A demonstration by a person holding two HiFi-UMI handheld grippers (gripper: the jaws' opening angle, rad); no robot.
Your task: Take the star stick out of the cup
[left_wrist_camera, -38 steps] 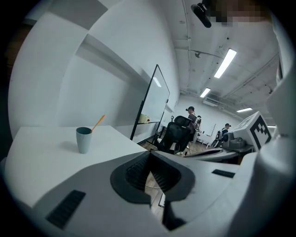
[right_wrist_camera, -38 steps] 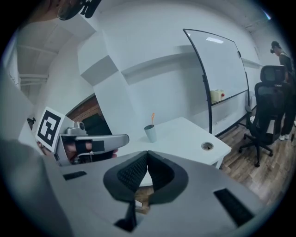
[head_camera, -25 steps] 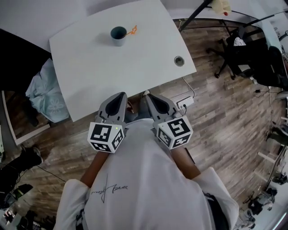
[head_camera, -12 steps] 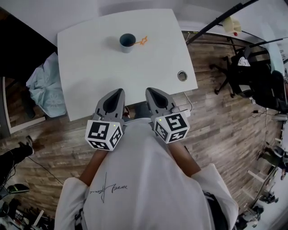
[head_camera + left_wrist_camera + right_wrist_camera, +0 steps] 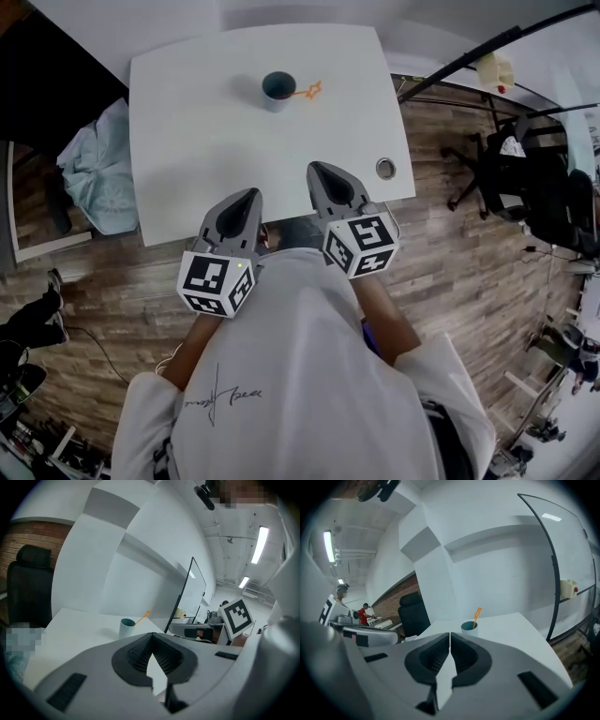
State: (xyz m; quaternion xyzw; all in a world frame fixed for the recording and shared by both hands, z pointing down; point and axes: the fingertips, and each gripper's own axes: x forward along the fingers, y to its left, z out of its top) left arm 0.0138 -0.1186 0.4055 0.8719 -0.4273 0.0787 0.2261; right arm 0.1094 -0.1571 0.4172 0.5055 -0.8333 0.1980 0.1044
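Head view, round teal cup (image 5: 278,90) w/ orange star stick (image 5: 309,92), white table (image 5: 216,141), left gripper (image 5: 250,195), right gripper (image 5: 319,169), ribbed fingers (image 5: 464,654) together

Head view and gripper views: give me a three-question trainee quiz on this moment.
1. True or false: the star stick stands in the cup.
2. The right gripper is: A) open, B) shut and empty, C) shut on the stick.
3. What colour is the stick?
Key: 1 true; 2 B; 3 orange.
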